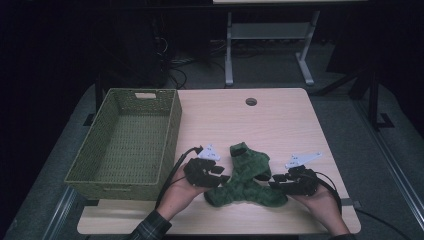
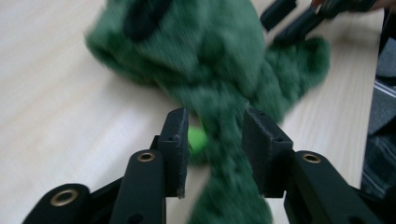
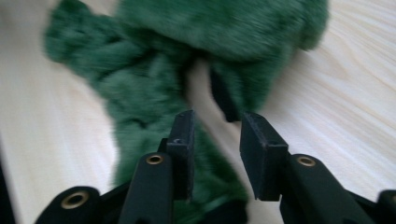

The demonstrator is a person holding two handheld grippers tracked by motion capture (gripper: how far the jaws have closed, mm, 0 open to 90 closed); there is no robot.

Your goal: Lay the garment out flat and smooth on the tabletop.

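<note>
Both grippers' fingers parted over the green fuzzy cloth point(image 1: 247, 177) on the table point(image 1: 280, 120)

Socks point(image 1: 246, 176) lie on the table point(image 1: 280, 120), right of the basket point(image 1: 127, 142)

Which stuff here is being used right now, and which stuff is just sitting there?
In use:
- fuzzy green cloth, lying between both grippers
- left gripper, jaws apart over the cloth
- right gripper, jaws apart over the cloth

Just sitting there:
- green woven basket, beside the cloth
- round hole in the wooden table
</note>
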